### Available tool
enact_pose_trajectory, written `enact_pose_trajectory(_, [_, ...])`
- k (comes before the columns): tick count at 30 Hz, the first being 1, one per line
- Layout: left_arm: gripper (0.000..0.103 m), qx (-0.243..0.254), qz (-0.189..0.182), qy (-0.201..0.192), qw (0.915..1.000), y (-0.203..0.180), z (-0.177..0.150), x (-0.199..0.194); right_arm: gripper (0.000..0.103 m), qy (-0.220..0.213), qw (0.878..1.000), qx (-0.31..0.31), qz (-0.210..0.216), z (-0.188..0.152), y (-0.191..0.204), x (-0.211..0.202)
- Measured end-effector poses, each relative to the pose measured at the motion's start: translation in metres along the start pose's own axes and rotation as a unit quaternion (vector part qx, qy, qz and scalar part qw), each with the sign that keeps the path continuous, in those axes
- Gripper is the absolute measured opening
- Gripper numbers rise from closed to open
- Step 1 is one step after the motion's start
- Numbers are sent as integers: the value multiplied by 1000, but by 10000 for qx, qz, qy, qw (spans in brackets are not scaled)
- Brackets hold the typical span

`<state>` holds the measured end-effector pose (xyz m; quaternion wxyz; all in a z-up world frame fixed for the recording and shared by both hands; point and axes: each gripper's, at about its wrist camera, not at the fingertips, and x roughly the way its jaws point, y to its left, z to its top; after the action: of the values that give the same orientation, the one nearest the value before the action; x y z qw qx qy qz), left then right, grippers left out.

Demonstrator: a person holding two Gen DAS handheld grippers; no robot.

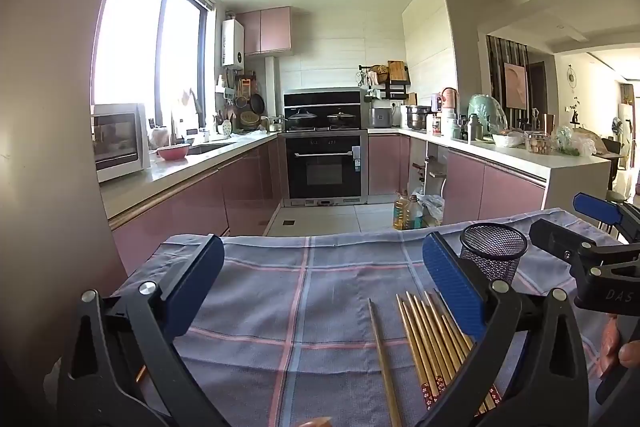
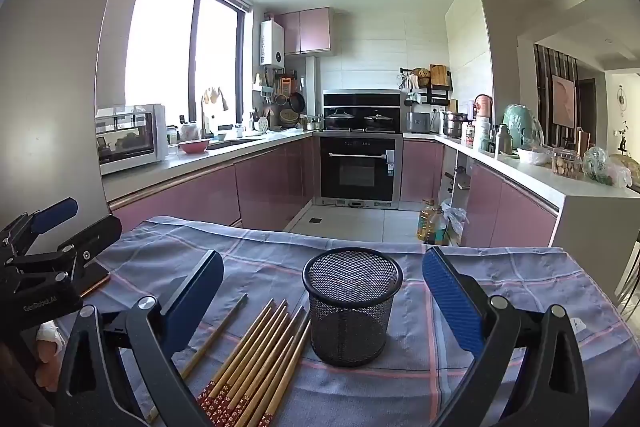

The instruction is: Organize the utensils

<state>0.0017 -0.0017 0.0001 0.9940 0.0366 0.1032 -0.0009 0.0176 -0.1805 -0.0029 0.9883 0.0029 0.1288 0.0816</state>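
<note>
Both tools are hovering low over the tabletop (image 2: 500, 291), each with jaws spread wide and nothing between them. Left tool (image 1: 322, 279) is pointing slightly downward over the checked cloth (image 1: 256, 291); right tool (image 2: 324, 291) is framing the mesh cup (image 2: 352, 307), which is standing upright between its fingers without touching them.

Chopsticks (image 2: 256, 355) are lying in a loose fan just left of the cup, red patterned ends toward the camera, tips reaching toward the cup's base. One single chopstick (image 2: 216, 335) is lying apart from the bundle, further left.

Judging the step: nothing is in the cup yet, so picking up the first sticks looks like the job in hand.

Notes for doing it well:
- Thin round sticks are likely rolling under a pinch; closing across the bundle mid-length seems safer than at the tips.
- Taking a few at a time is probably easier than the whole fan.
- Light cup may be tipping when sticks drop in; the free tool could be steadying its rim.
- Cloth may be bunching if dragged.
</note>
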Motion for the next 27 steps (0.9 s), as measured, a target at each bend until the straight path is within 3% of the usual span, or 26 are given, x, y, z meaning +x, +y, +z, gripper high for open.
enact_pose_trajectory(12, [98,22,128,-18,9999,-34,17,16,96,-54,10000,40,-8,4,-5,-8])
enact_pose_trajectory(14, [98,-98,-159,-232,9996,3,1,0,96,-48,10000,37,-5,5,-6,-9])
enact_pose_trajectory(27, [98,-125,-196,-259,9994,0,2,-6,96,-67,10000,30,-31,1,-5,-2])
